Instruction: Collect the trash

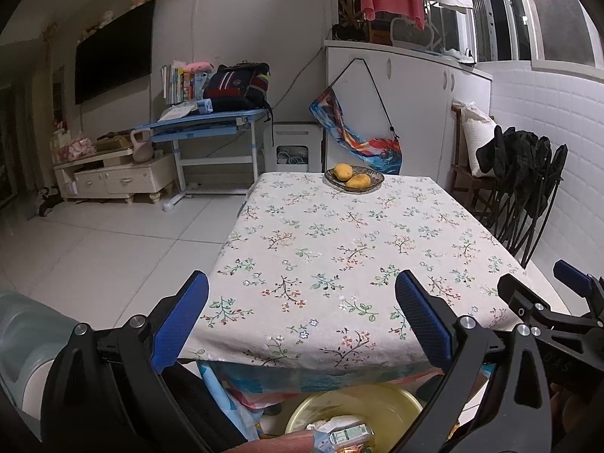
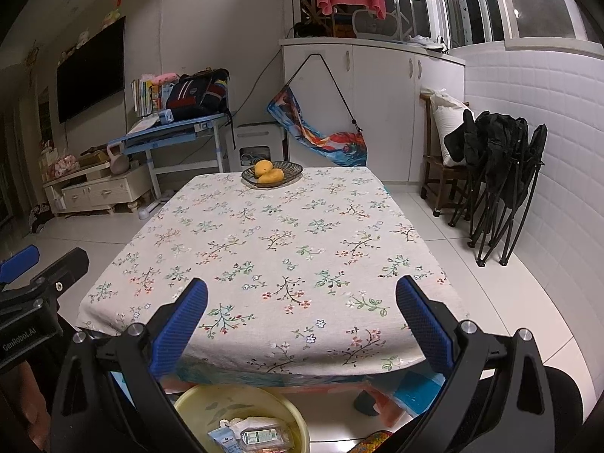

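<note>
Looks nearly done: trash point(image 2: 249, 434) in the bowl point(image 2: 188, 404), cloth point(image 2: 283, 245) bare but for mangoes point(image 2: 268, 171). Both grippers point(image 1: 302, 317) point(image 2: 302, 321) wide open, holding nothing.

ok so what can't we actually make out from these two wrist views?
- Yellow basin: near part cut off by the bottom edge in both views, so the full trash count is unknown.
- Trash packets: labels too small to read.
- Under the table: hidden by the tablecloth.
- Right tongs in the left wrist view: only partly in frame at the right edge.
- Plate of mangoes: too far to tell whether anything else lies on it.
</note>
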### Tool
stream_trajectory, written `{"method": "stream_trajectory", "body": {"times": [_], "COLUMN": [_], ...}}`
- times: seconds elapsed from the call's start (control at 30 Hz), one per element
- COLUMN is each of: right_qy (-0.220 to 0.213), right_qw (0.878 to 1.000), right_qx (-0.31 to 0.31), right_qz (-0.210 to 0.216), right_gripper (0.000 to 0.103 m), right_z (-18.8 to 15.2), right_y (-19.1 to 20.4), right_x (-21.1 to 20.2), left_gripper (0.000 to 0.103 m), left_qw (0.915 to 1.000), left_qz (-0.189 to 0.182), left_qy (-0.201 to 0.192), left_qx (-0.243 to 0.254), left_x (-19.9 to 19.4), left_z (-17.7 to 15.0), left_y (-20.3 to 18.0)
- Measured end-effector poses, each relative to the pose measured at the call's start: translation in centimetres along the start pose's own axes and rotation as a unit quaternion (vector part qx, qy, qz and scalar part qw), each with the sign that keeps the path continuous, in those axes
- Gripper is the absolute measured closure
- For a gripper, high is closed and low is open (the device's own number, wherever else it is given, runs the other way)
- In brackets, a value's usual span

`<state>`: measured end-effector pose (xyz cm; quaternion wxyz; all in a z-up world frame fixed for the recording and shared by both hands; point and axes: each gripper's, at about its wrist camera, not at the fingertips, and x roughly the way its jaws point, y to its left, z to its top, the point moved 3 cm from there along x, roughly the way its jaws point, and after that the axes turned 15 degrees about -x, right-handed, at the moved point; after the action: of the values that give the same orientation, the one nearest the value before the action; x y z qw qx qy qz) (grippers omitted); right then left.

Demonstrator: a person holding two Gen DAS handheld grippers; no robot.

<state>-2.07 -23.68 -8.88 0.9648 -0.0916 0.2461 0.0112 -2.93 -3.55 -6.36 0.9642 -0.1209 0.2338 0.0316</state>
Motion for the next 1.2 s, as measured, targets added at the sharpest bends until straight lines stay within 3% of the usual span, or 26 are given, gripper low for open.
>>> {"method": "stream_trajectory", "body": {"times": [1.2], "right_qy": [0.006], "right_qw": [1.000], "right_qx": [-0.009], "right_qz": [0.007], "right_gripper": [0.007], "right_z": [0.11], "right_y": [0.49], "right_x": [0.45], "left_gripper": [0.007], "left_qw": [0.9999], "left_qz": [0.008], "left_qy": [-0.002], "left_qx": [0.009], "left_x": [0.12], "left_z": [-0.19], "left_y": [-0.22]}}
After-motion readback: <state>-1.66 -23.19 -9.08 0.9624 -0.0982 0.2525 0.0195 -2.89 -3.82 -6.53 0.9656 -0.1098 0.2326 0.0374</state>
